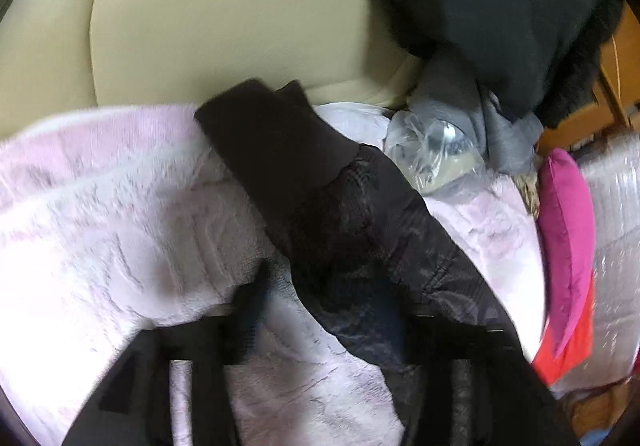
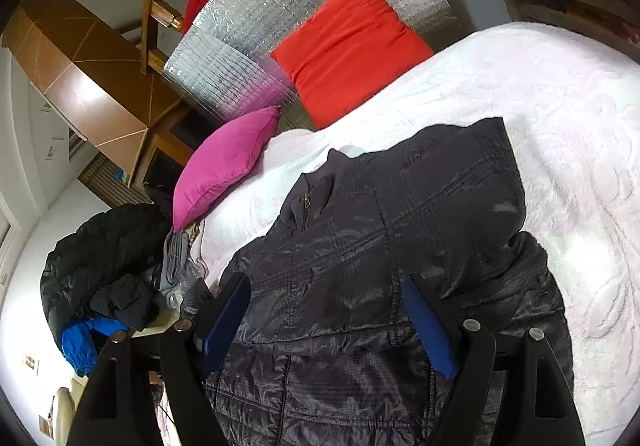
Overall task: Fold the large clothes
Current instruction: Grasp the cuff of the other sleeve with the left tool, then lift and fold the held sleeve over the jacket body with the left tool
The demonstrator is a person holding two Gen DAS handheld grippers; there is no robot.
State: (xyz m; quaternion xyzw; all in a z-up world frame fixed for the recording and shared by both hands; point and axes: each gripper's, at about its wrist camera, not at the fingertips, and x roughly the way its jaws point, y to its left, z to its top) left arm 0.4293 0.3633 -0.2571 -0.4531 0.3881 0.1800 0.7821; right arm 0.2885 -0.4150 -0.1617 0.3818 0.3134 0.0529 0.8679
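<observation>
Now my left claw [image 1: 332, 330] is hanging blurred over the jacket sleeve [image 1: 320, 181], which is trailing across the pink blanket [image 1: 100, 226]; I cannot tell how its jaws stand. My right claw [image 2: 328, 322] is gaping over the dark jacket [image 2: 400, 230], which is lying along the blanket's [image 2: 540, 105] near edge, a magenta pillow [image 2: 224, 161] beyond.

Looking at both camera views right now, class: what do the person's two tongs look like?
The right tongs have black arms with silver rivets and blue pads on the fingers. The left tongs also look black, but blur hides the detail.
</observation>
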